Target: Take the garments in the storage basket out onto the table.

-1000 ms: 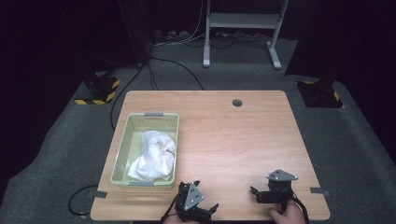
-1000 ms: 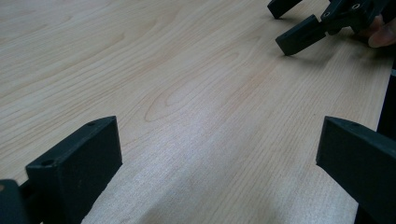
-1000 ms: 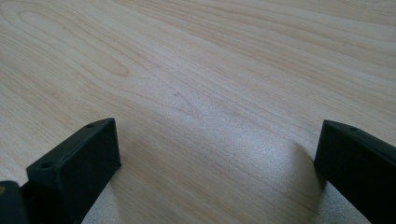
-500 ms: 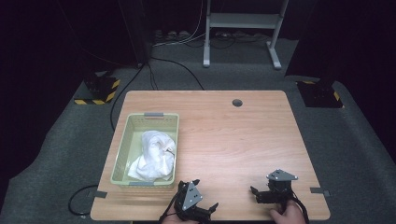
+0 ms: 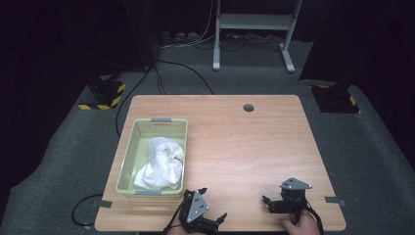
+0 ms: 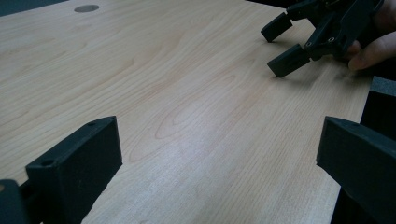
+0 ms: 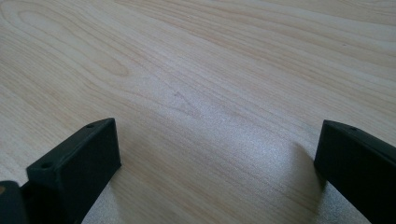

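- White cloth (image 5: 160,164) lies bunched in a pale green basket (image 5: 128,156) at the desk's (image 5: 254,147) near left, high view; left gripper (image 5: 211,205) and right gripper (image 5: 266,203) rest at the near edge.
- Left gripper view: jaws wide apart over bare wood, right gripper (image 6: 286,41) beyond.
- Right gripper view: jaws apart, empty.
- Risk: loose cloth could snag the basket's rim and drag it.

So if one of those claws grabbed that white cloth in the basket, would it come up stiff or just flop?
Probably flop: the white cloth lies crumpled in soft folds, so it would likely drape and trail from the pinch. It looks light, though the pale green basket seems light too, so a snagged fold might drag it along.
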`<action>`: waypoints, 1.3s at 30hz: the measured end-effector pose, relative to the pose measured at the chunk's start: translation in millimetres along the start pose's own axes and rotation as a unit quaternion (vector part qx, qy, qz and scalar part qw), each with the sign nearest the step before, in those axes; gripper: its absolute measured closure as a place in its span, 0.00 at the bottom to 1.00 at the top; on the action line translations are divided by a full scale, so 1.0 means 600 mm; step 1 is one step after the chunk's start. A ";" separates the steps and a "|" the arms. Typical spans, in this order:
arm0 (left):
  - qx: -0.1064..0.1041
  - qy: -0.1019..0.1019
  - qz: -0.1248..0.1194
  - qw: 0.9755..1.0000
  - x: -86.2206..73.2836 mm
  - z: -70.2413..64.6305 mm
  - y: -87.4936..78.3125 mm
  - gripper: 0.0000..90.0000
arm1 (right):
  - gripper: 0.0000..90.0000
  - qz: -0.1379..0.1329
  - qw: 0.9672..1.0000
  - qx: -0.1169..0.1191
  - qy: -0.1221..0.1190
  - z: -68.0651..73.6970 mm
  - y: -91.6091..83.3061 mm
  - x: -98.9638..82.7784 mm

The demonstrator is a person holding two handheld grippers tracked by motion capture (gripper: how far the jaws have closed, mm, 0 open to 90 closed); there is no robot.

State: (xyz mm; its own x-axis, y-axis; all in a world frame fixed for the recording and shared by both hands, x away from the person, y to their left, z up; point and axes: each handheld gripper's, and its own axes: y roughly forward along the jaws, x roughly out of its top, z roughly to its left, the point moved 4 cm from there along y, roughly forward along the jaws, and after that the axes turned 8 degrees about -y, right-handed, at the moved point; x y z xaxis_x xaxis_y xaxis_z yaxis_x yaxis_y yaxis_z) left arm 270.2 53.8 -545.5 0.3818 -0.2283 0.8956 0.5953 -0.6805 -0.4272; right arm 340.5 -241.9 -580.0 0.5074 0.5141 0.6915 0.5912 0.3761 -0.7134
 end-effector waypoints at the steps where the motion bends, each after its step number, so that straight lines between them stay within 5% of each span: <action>1: 0.003 0.000 -0.001 1.000 0.002 0.002 -0.005 0.00 | 0.00 0.000 1.000 0.000 0.000 0.000 0.000 0.000; 30: 0.015 -0.022 -0.017 0.999 0.028 0.016 -0.054 0.01 | 0.00 0.000 1.000 0.000 0.000 0.000 0.000 0.000; 39: 0.019 -0.004 -0.022 1.000 0.034 0.012 -0.063 0.01 | 0.00 0.000 1.000 0.001 -0.001 0.000 0.000 0.000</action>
State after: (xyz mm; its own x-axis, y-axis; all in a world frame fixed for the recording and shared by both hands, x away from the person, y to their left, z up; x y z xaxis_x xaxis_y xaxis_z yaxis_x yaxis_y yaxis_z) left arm 260.8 79.8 -512.1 0.3605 -0.1940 0.9124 0.6382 -0.6621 -0.3929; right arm 340.4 -241.8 -580.0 0.5061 0.5154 0.6916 0.5907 0.3771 -0.7133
